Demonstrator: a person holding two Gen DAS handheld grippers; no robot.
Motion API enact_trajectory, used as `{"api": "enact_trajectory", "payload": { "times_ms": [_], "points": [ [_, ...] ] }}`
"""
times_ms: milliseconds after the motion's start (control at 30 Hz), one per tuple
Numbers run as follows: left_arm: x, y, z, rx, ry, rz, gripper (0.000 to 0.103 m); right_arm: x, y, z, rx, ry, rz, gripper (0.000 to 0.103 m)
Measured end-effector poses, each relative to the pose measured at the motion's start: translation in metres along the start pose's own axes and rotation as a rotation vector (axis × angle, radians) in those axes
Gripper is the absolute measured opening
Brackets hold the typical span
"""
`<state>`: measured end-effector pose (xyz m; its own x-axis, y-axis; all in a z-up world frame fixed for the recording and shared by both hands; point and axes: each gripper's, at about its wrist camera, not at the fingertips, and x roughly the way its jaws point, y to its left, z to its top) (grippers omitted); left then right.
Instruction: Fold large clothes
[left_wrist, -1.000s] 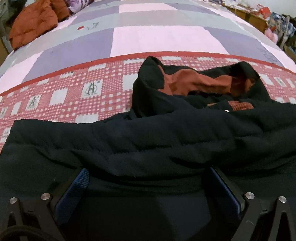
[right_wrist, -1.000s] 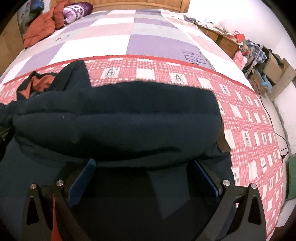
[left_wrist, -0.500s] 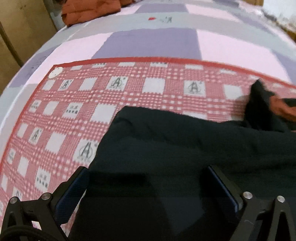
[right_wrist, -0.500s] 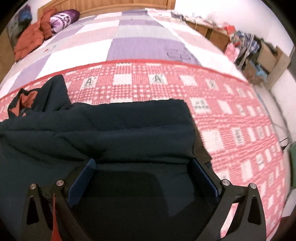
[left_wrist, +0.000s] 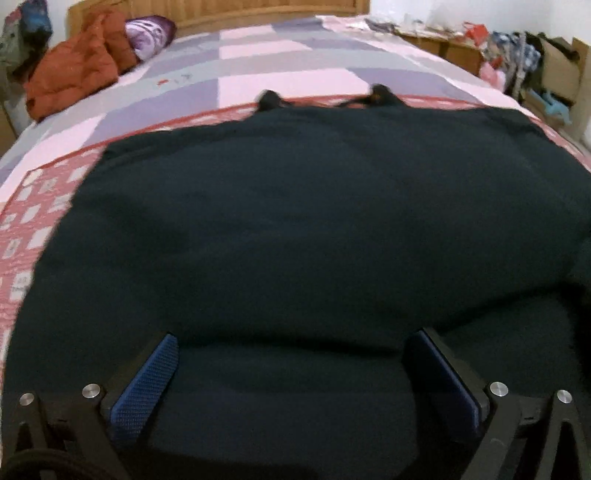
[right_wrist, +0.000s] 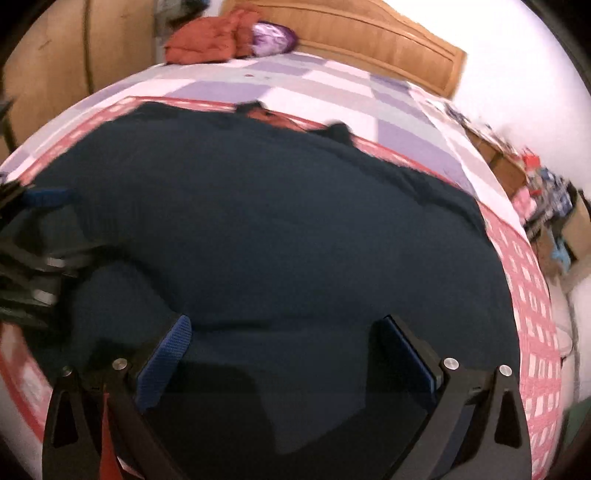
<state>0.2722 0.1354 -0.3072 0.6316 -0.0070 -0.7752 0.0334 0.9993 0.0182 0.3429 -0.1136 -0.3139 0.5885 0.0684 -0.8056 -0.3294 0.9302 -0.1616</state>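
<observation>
I am holding both my left gripper (left_wrist: 291, 365) and right gripper (right_wrist: 284, 350) with fingers spread wide, gripping nothing, over the near hem of the dark jacket (left_wrist: 295, 221). It is lying across the bed (left_wrist: 280, 70), filling mid-frame, long axis running left-right, collar toward the upper edge.

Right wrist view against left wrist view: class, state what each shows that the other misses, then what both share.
Only the right wrist view shows the left gripper at its left edge and the rust lining at the garment's far edge. Only the left wrist view shows the cardboard box. Both show the dark garment spread over the bed, the orange jacket and the headboard.
</observation>
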Motion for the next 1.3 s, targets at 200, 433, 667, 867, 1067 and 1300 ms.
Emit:
{"api": "enact_trajectory", "payload": {
  "times_ms": [200,433,667,867,1067,1300],
  "points": [
    [0.009,0.064,0.012,-0.087,0.027,0.101,0.103,0.013,-0.131,-0.016,0.312,0.066,-0.168,0.103],
    [-0.027,0.072,-0.008,-0.165,0.013,0.142,0.103,-0.031,-0.117,-0.026,0.379,0.062,-0.250,0.102],
    [-0.034,0.040,-0.038,-0.132,0.047,0.104,0.103,-0.041,0.048,-0.017,-0.078,-0.007,-0.082,0.102],
    [-0.007,0.033,-0.023,-0.133,0.038,0.072,0.103,0.002,0.004,-0.010,0.023,0.073,-0.118,0.103],
    [0.001,0.023,-0.002,-0.108,0.022,0.062,0.103,0.011,-0.075,-0.021,0.184,0.111,-0.197,0.103],
    [-0.009,0.046,0.022,-0.114,-0.038,0.075,0.103,-0.009,-0.061,0.008,0.185,0.045,-0.137,0.102]
  ]
}}
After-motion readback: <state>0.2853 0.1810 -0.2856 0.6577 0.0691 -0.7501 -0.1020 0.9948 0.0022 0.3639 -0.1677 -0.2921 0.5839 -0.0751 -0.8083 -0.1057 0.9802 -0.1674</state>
